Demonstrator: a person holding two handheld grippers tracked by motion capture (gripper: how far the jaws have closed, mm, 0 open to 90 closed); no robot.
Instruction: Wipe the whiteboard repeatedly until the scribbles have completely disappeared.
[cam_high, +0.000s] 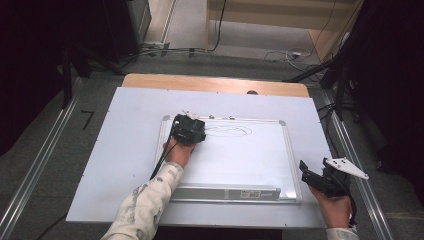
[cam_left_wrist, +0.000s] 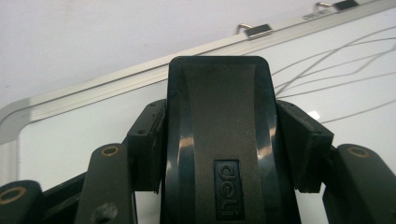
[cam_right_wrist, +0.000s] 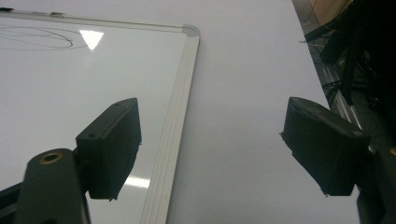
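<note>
- A black whiteboard eraser is clamped between the jaws of the left gripper; in the left gripper view both pads are pressed against its sides, and the jaws are closed as far as the eraser allows.
- The eraser is held over the upper left part of the whiteboard, near the top edge of the frame and just left of thin drawn lines.
- The lines are seen in the left gripper view at the right of the eraser, below two metal clips on the frame.
- The whiteboard is laid flat on a white sheet that covers the wooden table.
- The right gripper is held beside the lower right corner of the whiteboard, above the white sheet.
- Its jaws are spread wide, and nothing is gripped between them; in the right gripper view the left pad is seen over the board's right edge, the right pad over the sheet.
</note>
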